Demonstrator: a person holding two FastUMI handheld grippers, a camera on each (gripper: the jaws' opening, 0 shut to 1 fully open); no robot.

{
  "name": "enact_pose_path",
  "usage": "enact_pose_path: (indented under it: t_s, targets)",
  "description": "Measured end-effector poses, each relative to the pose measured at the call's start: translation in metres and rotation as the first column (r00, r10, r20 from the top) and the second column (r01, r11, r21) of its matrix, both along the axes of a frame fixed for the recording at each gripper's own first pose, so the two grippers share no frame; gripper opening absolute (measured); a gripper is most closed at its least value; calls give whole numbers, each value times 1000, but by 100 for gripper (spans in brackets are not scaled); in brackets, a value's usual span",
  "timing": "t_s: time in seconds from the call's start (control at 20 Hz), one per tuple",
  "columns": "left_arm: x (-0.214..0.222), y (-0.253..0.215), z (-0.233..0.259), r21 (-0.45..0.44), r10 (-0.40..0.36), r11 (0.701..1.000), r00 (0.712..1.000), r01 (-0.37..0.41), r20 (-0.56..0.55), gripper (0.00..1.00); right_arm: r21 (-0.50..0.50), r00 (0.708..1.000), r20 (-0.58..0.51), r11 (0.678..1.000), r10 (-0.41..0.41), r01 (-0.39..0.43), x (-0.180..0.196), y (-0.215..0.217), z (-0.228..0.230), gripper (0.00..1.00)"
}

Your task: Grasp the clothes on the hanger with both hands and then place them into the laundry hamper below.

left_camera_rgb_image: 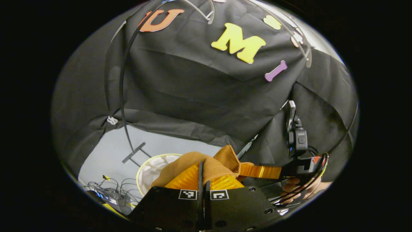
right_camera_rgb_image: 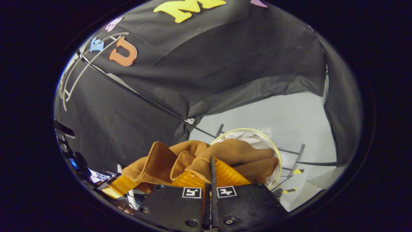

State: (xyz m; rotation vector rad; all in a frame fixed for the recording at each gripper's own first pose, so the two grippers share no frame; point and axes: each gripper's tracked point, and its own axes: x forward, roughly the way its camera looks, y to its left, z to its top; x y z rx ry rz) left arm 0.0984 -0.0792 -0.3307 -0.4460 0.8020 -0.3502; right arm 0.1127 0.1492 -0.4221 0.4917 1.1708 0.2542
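A brown garment (left_camera_rgb_image: 193,161) hangs bunched between both grippers, above the round white hamper (left_camera_rgb_image: 151,170) with a yellow rim. In the left gripper view my left gripper (left_camera_rgb_image: 203,172) is shut on the cloth, whose folds drape over its orange fingers (left_camera_rgb_image: 185,180). To the right, the right gripper (left_camera_rgb_image: 243,170) pinches the garment's other end, held by a hand (left_camera_rgb_image: 297,187). In the right gripper view my right gripper (right_camera_rgb_image: 210,169) is shut on the brown garment (right_camera_rgb_image: 199,153), part of which droops over the hamper (right_camera_rgb_image: 277,151). The left gripper (right_camera_rgb_image: 124,182) grips the cloth at lower left.
A thin black clothes rack (left_camera_rgb_image: 121,80) stands over the hamper on the grey floor (left_camera_rgb_image: 109,151), its foot (left_camera_rgb_image: 133,152) close by. Bare white hangers (left_camera_rgb_image: 304,48) hang on the rack bar above. Cables and a device (left_camera_rgb_image: 106,193) lie at lower left.
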Motion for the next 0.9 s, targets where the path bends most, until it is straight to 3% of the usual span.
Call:
enact_pose_path:
  t_s: [0.2,0.25,0.3,0.35,0.4,0.5,0.7,0.75,0.8,0.9]
  targets:
    - [-13,3,-37,108,33,994,987,-16,-155,1,-5,997,-72,1000,-10,9,-5,7,-7,8]
    - [-18,7,-50,136,47,990,980,-20,-193,7,6,997,-74,1000,-15,16,-3,8,-8,13]
    - [-23,5,-62,137,45,991,972,-13,-231,1,-6,997,-75,1000,-14,14,-2,6,-8,16]
    - [-30,2,-69,130,39,992,958,-2,-283,2,-23,998,-69,1000,-10,8,-3,7,-12,27]
    - [-39,-5,-84,120,33,993,939,9,-341,10,-48,998,-61,999,-3,0,-3,4,-15,29]
    - [-46,-4,-87,127,25,992,927,24,-375,50,-96,999,-54,995,7,-12,-7,-8,-19,39]
    - [-45,15,-92,201,20,978,941,51,-339,98,-144,1000,-3,989,-18,18,-17,-27,-4,48]
    - [-45,17,-87,205,20,977,943,52,-332,92,-166,999,25,986,-22,25,-19,-36,-3,55]
    - [-46,19,-81,204,19,978,944,52,-328,100,-195,998,55,980,-23,34,-18,-43,4,60]
    - [-46,26,-70,208,28,977,948,40,-316,95,-247,993,118,968,-19,48,-16,-50,28,67]
